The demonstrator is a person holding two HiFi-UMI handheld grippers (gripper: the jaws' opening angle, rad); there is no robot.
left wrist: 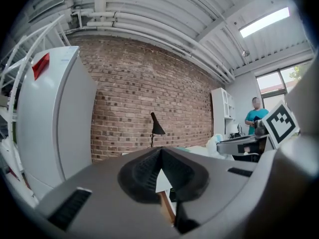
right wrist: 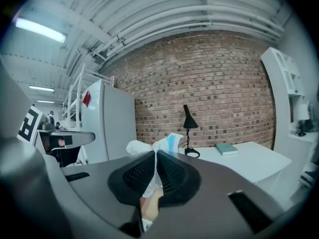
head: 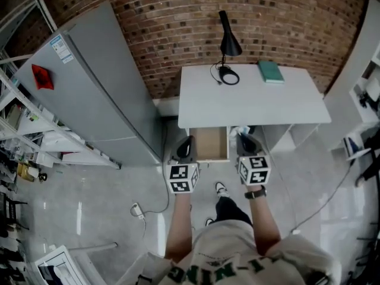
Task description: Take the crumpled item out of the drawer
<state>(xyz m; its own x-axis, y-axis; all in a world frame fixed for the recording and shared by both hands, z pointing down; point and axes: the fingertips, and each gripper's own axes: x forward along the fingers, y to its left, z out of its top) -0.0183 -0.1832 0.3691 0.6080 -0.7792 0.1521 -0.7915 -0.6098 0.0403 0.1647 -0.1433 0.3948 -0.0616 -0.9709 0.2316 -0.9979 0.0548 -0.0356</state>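
The wooden drawer (head: 211,144) stands pulled out from under the white desk (head: 255,103), and its inside looks bare in the head view. My right gripper (head: 248,142) is at the drawer's right side, shut on a crumpled white and light-blue item (right wrist: 167,142). In the right gripper view the item pokes up from between the closed pads of the right gripper (right wrist: 156,156). My left gripper (head: 186,149) hangs at the drawer's left edge. In its own view the left gripper (left wrist: 160,153) has its pads meeting, with nothing pinched between them.
A black desk lamp (head: 227,43) and a teal book (head: 271,71) sit at the back of the desk by the brick wall. A tall grey fridge (head: 89,88) stands to the left. White shelving (head: 365,58) is on the right. A cable runs over the floor (head: 142,209).
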